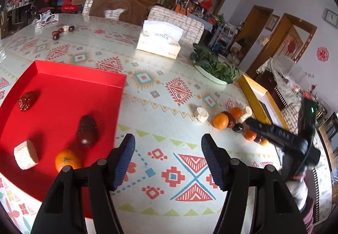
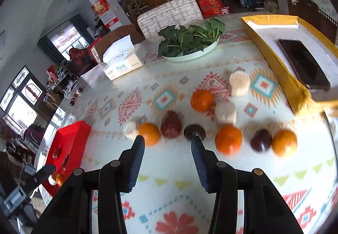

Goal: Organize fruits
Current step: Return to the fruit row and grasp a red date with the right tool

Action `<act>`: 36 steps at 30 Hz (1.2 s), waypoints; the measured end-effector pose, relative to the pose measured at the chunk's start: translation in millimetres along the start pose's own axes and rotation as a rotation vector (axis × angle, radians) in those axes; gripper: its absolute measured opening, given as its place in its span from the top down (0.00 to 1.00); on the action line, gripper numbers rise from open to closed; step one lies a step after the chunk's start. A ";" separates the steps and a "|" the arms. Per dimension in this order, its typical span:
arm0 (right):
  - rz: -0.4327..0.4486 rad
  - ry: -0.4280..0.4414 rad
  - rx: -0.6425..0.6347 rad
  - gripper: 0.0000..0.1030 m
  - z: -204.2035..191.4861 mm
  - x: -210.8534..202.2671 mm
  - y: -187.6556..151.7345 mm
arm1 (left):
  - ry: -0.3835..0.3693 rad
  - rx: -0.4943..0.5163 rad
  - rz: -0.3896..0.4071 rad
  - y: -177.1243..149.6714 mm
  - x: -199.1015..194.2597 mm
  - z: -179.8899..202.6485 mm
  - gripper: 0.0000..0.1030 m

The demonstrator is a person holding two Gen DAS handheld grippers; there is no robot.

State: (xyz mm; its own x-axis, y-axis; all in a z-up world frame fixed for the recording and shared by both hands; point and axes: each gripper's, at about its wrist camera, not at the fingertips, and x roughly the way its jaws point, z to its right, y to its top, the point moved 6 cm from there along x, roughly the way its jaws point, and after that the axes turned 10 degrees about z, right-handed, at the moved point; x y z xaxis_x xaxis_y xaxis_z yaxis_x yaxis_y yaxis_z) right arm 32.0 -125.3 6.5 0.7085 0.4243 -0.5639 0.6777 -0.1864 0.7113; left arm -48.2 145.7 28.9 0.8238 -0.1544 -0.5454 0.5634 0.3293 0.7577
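The loose fruit lies in a ragged row across the middle of the right wrist view, and the right claw (image 2: 168, 143) points straight at it: its pads stand apart with nothing between them, and the gap frames a dark red date (image 2: 171, 126), with an orange (image 2: 149, 133) just beside the left pad and a dark plum (image 2: 194, 131) at the tip of the right pad. This claw is by far the nearer to the row. The left claw (image 1: 168, 143), released and empty, hangs over bare bench (image 1: 160, 107) at the lower middle of its frame; the red tray (image 1: 63, 96) sits to its left, already holding two dates, a pale chunk and an orange. Motion blur smears the right end of the row, so the fruits there are hard to name. The tray is partly hidden in the right view, at lower left.
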 end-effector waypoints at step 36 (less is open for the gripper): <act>-0.158 0.127 -0.146 0.51 -30.7 -1.0 -52.4 | -0.050 -0.003 -0.089 -28.5 28.1 7.8 0.37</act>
State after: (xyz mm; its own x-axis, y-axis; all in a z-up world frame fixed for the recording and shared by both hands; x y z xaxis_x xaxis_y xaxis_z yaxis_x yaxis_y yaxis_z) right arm -10.2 -88.8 -17.3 0.5595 0.5476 -0.6222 0.7360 0.0170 0.6767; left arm -40.6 124.7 -5.2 0.7724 -0.2294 -0.5922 0.6346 0.3153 0.7056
